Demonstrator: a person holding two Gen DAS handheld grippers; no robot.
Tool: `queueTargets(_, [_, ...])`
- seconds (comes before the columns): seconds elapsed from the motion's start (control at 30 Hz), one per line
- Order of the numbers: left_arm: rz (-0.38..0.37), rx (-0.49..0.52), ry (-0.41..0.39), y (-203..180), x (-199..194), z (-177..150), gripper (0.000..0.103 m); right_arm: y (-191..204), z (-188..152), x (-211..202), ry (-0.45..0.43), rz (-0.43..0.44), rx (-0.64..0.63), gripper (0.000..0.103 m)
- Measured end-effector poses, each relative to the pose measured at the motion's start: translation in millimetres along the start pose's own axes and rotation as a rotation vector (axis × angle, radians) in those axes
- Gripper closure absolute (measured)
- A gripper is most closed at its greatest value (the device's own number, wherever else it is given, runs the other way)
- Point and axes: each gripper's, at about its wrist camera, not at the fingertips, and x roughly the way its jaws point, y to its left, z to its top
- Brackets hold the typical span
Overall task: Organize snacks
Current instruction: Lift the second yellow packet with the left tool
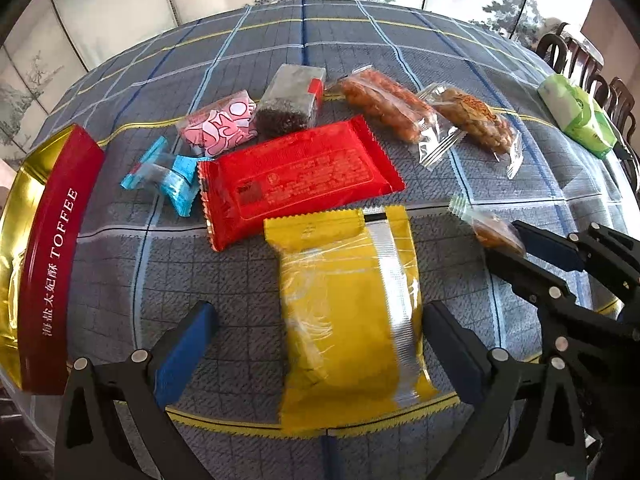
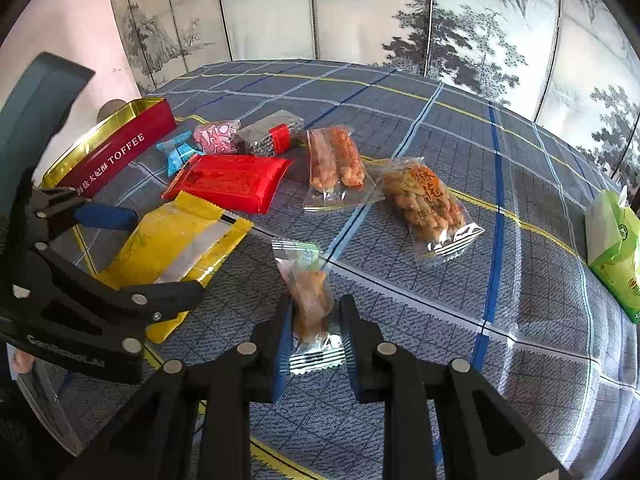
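Blue plaid cloth w/ yellow stripes covers the counter. Ink-landscape folding screen fills top of frame. Dark wooden chairs upper right. Green tissue pack at right edge.

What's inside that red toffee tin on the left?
The red toffee tin is open, showing a shiny gold lining. No snack shows in the visible part; its red wall and the picture's edge hide the rest.

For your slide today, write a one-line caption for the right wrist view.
Right gripper closed on a small clear-wrapped snack above the plaid tablecloth.
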Motion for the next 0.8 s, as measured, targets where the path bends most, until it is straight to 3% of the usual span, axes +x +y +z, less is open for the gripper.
queueTargets(0.13, [-0.007, -0.009, -0.006, 2.9, 1.9, -1.3, 0.002, 0.5, -0.4, -0.1, -0.002, 0.001, 0.003, 0.080])
queueTargets(0.23, [-0.007, -0.016, -0.023, 5.3, -2.7, -1.1, 0.020, 0.4, -0.2, 0.1, -0.002, -0.002, 0.003, 0.079])
queueTargets(0.3, [-0.015, -0.003, -0.028, 5.9, -6.1, 0.6, 0.039, 0.8, 0.0, 0.3, 0.000, -0.005, 0.003, 0.079])
queueTargets(0.33, [-0.015, -0.002, -0.028, 6.5, -7.2, 0.8, 0.042, 1.1, 0.1, 0.4, 0.000, -0.008, 0.002, 0.080])
queueTargets(0.53, [-0.031, 0.013, -0.038, 10.0, -11.6, -2.9, 0.048, 6.2, 0.9, 1.4, 0.008, -0.041, -0.008, 0.079])
queueTargets(0.8, [-0.028, 0.028, -0.051, 21.3, -21.1, -12.7, 0.049, 10.4, 2.7, 2.2, 0.028, -0.079, -0.005, 0.080])
